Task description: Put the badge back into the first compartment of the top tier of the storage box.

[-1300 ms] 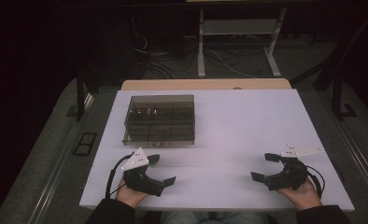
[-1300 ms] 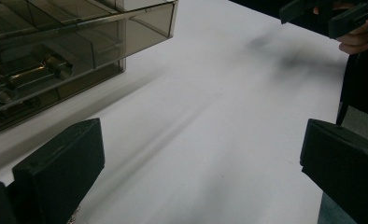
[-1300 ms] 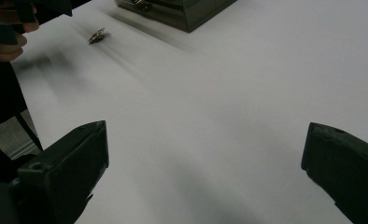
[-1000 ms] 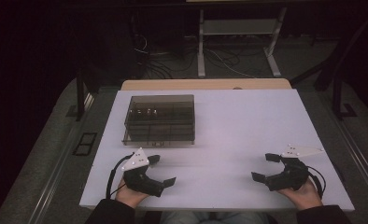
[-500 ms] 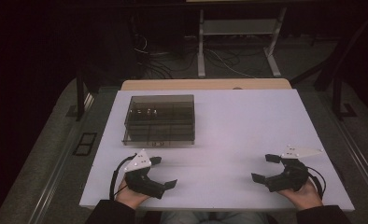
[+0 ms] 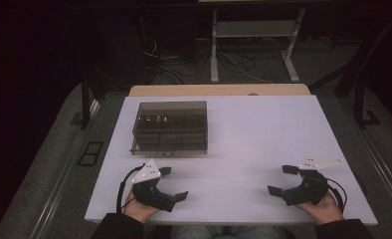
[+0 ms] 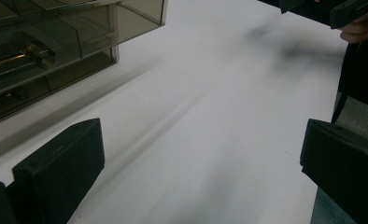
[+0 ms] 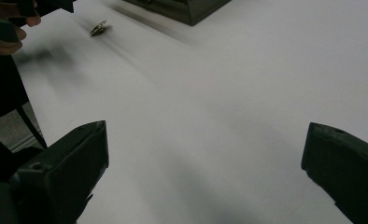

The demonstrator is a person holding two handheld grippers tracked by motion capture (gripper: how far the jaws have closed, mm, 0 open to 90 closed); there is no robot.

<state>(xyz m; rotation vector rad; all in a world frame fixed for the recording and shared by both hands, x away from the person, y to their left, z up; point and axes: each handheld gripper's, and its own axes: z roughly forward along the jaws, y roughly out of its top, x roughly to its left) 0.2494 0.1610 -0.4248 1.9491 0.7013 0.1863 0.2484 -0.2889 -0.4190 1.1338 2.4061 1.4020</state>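
A smoked clear plastic compartment box (image 6: 169, 127) stands on the white table (image 6: 253, 129), left of centre. In the left gripper view the box (image 7: 56, 42) holds brass-coloured parts (image 7: 14, 58) in its compartments. My left gripper (image 6: 173, 183) rests near the front edge, just in front of the box, jaws wide open and empty (image 7: 201, 158). My right gripper (image 6: 281, 180) rests at the front right, also wide open with nothing between its jaws (image 8: 205, 163). A small metallic piece (image 8: 98, 28) lies on the table near the left hand.
The table's front edge (image 6: 234, 221) runs just under both hands. Behind the table stands a wooden board (image 6: 219, 90), and beyond it are cables and a white frame stand (image 6: 253, 30) on the dark floor. Grey floor borders both sides.
The left gripper has shifted slightly to the right and turned a little. The right gripper and the box have stayed in place.
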